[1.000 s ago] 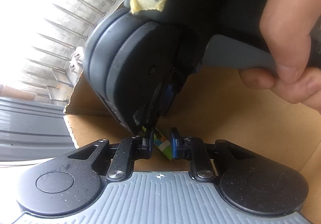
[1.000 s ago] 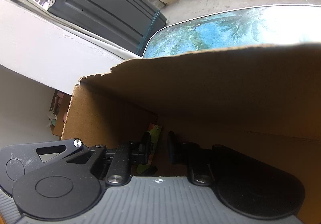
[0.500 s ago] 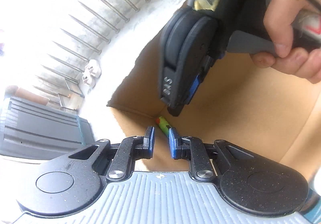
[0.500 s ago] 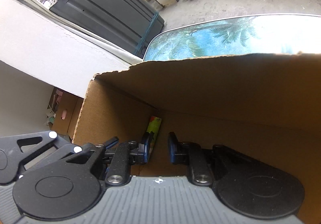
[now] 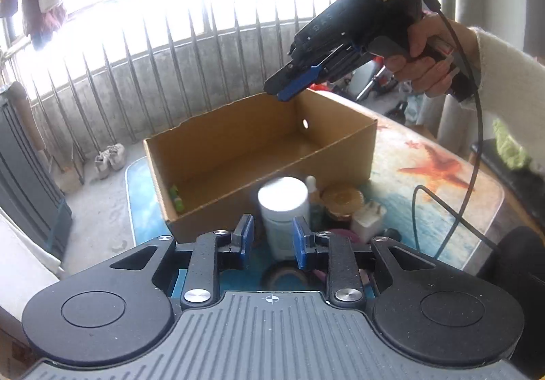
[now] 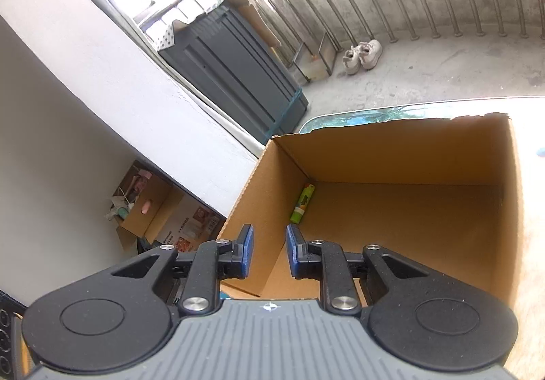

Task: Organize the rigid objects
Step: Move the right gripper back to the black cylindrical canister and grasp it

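My left gripper (image 5: 269, 245) and right gripper (image 6: 266, 250) had both just been opening a little, and neither held anything. The green tube (image 6: 302, 203) lay flat in the box's (image 6: 391, 155) far left corner, its long side along the left wall. Next I should open wide around the white bottle (image 5: 283, 209) on the surface (image 5: 425, 169) and squeeze its middle.
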### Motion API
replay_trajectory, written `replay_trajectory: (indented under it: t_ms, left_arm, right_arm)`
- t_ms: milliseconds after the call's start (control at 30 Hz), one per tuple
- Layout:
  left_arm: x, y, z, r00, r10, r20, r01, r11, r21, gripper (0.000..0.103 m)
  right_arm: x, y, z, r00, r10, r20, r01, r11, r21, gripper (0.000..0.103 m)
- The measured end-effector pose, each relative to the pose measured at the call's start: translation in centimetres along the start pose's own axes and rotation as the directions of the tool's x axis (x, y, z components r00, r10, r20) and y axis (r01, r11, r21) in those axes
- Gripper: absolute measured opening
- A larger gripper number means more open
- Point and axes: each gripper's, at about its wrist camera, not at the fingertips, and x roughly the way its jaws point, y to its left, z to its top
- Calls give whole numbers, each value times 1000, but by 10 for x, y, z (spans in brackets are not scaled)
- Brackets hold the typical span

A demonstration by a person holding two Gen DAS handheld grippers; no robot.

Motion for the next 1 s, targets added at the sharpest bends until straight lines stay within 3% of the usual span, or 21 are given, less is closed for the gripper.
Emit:
replay_trajectory:
  t_ms: [67, 167, 233, 367, 467, 733, 800, 900, 1000]
  left_arm:
    - [26, -20, -40, 998, -11, 67, 13, 999, -32, 31]
    - [51, -29, -66, 993, -52, 109, 59, 996, -64, 42]
    - [63, -36, -72, 992, -49, 120, 60, 994, -88, 44]
    - [101, -28, -98, 991, -7, 136, 26, 990, -142, 43]
    - [112, -31, -104, 988, 1, 156, 24, 987, -160, 43]
    - [134, -28, -119, 985, 28, 167, 8, 978, -209, 42]
    - [141, -24, -122, 986, 23, 168, 12, 978, -207, 39]
    - [146, -21, -126, 985, 5, 170, 30, 979, -200, 22]
    - [145, -23, -126, 986, 4, 168, 23, 987, -159, 21]
  right_arm:
    - [-30, 4, -21, 999, -2, 48, 2, 1000, -1, 29]
    - [-64, 9, -58, 993, -41, 114, 43, 999, -12, 29]
    - [-83, 16, -91, 976, -82, 201, 88, 996, -23, 29]
    - [-90, 32, -158, 935, -117, 335, 149, 986, -72, 30]
    - [-78, 41, -194, 923, -105, 370, 154, 983, -104, 30]
    - [-28, 57, -217, 969, -45, 245, 101, 970, -221, 30]
    - [-19, 59, -221, 975, -32, 219, 85, 968, -237, 30]
    - [-7, 59, -232, 981, -25, 192, 77, 961, -267, 35]
    - [7, 59, -231, 984, -48, 170, 95, 955, -282, 38]
